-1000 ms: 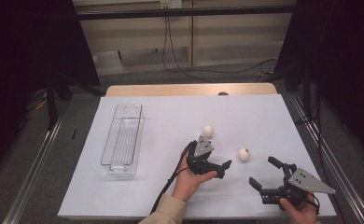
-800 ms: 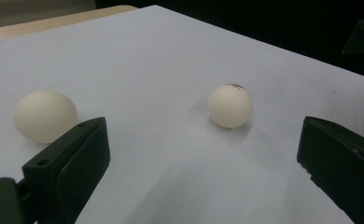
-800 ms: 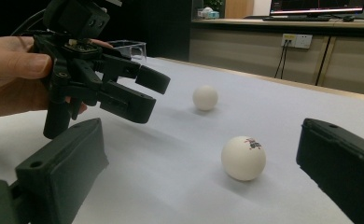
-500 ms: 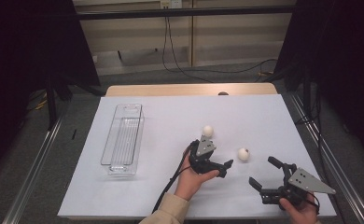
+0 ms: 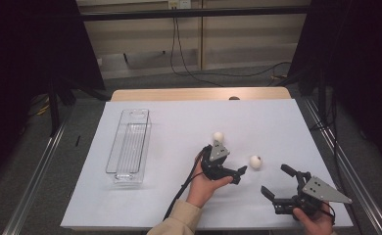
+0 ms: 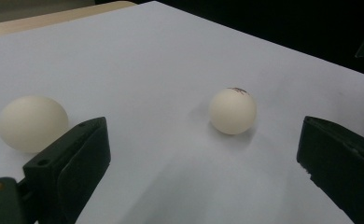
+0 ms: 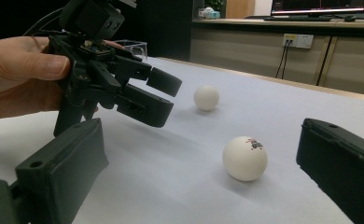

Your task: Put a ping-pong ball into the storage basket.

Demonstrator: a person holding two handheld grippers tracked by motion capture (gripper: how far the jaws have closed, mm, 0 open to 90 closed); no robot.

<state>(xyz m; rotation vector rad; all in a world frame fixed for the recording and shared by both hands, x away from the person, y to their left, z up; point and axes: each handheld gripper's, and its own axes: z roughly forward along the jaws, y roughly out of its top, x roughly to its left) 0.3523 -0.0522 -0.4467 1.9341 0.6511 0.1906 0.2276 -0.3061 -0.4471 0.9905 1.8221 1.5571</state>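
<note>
Paper sheet covers wooden table; dim room.

Matt white balls on a smooth, paper-like white table cover; clear glossy plastic bin; matt black gripper jaws.

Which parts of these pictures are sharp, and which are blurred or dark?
High view: table evenly lit, surroundings dark. Left gripper view: marked ball fairly sharp, near jaws soft, faint shadow under it. Right gripper view: left gripper and marked ball sharp, own jaws blurred.
</note>
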